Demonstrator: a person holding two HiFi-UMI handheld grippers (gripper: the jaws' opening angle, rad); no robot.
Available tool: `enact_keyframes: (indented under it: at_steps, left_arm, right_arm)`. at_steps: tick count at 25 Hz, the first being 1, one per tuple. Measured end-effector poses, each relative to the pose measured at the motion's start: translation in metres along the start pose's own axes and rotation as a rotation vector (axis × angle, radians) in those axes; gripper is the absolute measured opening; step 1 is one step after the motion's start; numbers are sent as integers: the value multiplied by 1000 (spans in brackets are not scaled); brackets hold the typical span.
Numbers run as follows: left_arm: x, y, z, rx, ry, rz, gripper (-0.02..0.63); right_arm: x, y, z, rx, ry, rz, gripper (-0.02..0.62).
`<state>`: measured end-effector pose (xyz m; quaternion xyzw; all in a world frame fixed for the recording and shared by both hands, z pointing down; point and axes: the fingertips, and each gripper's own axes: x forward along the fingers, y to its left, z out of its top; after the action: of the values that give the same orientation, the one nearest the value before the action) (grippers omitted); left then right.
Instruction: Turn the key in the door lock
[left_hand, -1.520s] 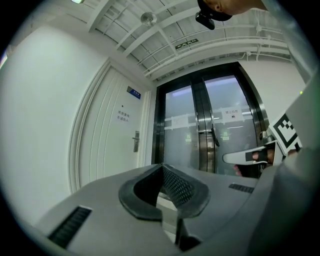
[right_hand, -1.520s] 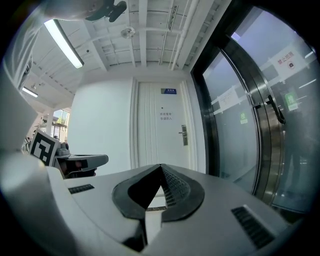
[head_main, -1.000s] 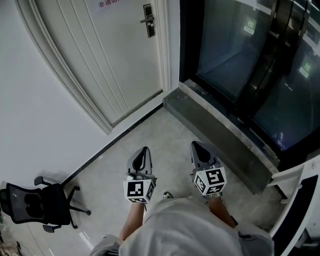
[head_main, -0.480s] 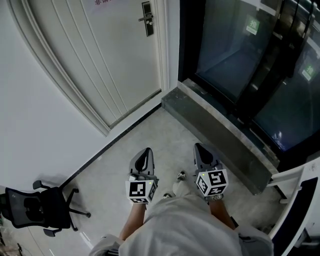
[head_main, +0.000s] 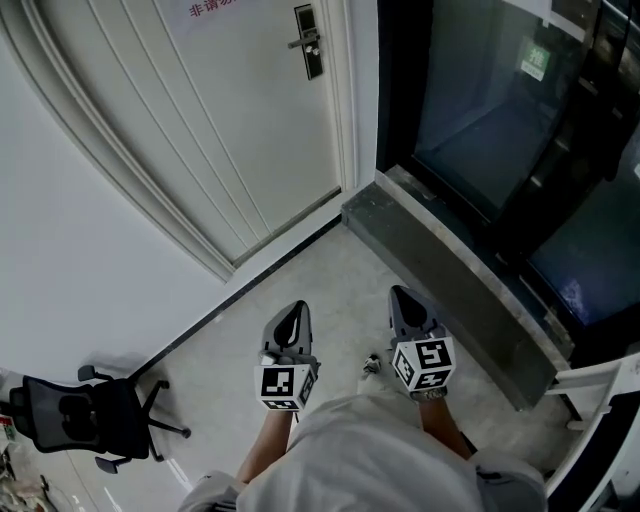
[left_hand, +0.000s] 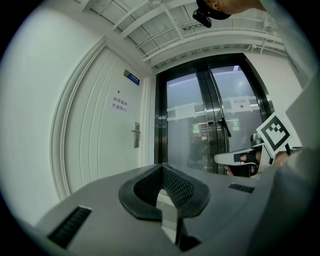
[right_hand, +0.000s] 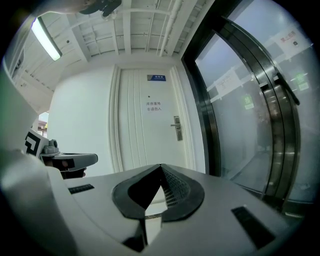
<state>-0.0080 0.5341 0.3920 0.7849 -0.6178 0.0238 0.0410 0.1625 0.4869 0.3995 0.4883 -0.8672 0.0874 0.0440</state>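
– Pale stone floor (head_main: 300, 270), a white panelled door (head_main: 220, 120) ahead on the left, dark glass doors (head_main: 480, 110) on the right. Where is the lock?
– On the door's right edge: the door lock (head_main: 309, 42), well apart from both grippers. Any key is too small to tell.
– And the grippers?
– The left gripper (head_main: 293, 312) and right gripper (head_main: 405, 298) are side by side above the floor, each with its jaws closed together, empty.

Head cam looks steeply down from up high. The left gripper (head_main: 293, 318) and right gripper (head_main: 405, 305) sit low in frame, with the door (head_main: 230, 120) well off at the top. Each gripper cam rides just behind its own fingers (left_hand: 180, 187), facing level — all three views share the door and the glass doors (head_main: 500, 110).
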Motion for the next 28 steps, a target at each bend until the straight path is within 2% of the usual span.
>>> enact_keyframes:
  at_steps: [4, 16, 23, 28]
  left_arm:
    - [35, -2, 4, 14, 23, 2, 9]
    - [121, 1, 30, 22, -32, 96, 9]
    - [154, 14, 34, 10, -37, 109, 9]
    - [180, 26, 27, -3, -22, 92, 9]
  right_arm:
    - [31, -24, 5, -2, 0, 19, 2]
    - [105, -96, 31, -45, -5, 74, 2]
    - [133, -110, 33, -50, 8, 79, 2]
    - [150, -121, 25, -51, 35, 50, 2]
